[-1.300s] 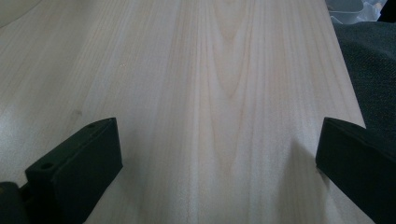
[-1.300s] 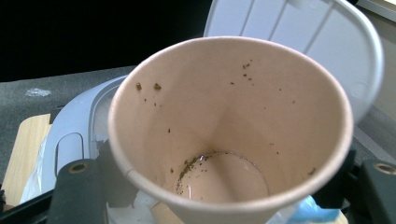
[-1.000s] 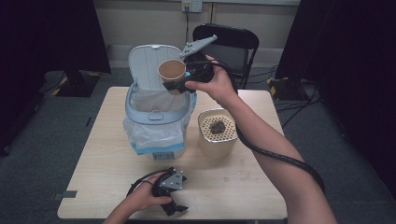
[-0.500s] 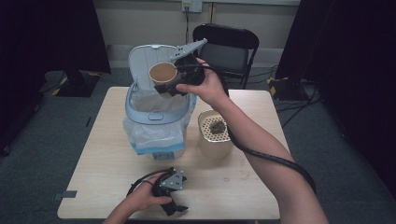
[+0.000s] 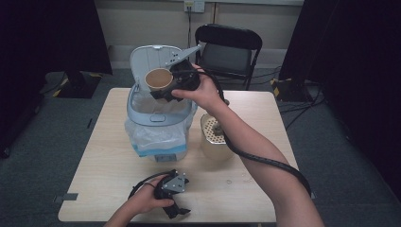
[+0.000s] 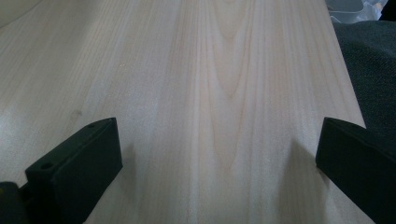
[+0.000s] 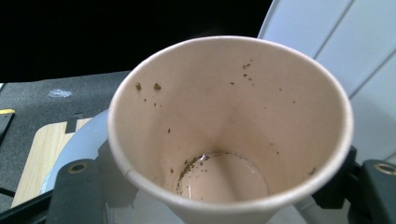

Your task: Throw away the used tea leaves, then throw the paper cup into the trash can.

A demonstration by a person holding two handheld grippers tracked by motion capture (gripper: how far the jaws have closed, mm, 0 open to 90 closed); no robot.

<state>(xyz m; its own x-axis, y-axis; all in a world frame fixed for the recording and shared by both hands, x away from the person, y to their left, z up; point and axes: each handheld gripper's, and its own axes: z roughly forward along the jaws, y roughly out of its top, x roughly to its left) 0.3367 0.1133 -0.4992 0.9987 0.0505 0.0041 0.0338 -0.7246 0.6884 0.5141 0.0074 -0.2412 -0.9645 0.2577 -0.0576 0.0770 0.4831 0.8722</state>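
Note:
My right gripper [image 5: 161, 89] is shut on a paper cup [image 5: 159, 79] and holds it tilted above the open mouth of a pale blue bin [image 5: 156, 116], just in front of the raised lid [image 5: 150, 57]. In the right gripper view the cup [image 7: 233, 126] is squeezed between the two black jaws; brown specks cling to its inside and a little liquid lies at the bottom. My left gripper [image 5: 176, 213] rests on the wooden table [image 5: 104, 161] near the front edge. Its jaws stand wide apart on bare wood [image 6: 217, 158].
A white liner bag [image 5: 156, 139] hangs out of the bin. A beige canister [image 5: 215, 147] with a perforated insert stands right of the bin, under my right forearm. A black folding chair [image 5: 229, 49] stands behind the table. The right gripper's cable [image 5: 265, 161] trails along the arm.
My right gripper has carried the cup to the left and slightly down, closer over the bin's opening. The left gripper has stayed where it was.

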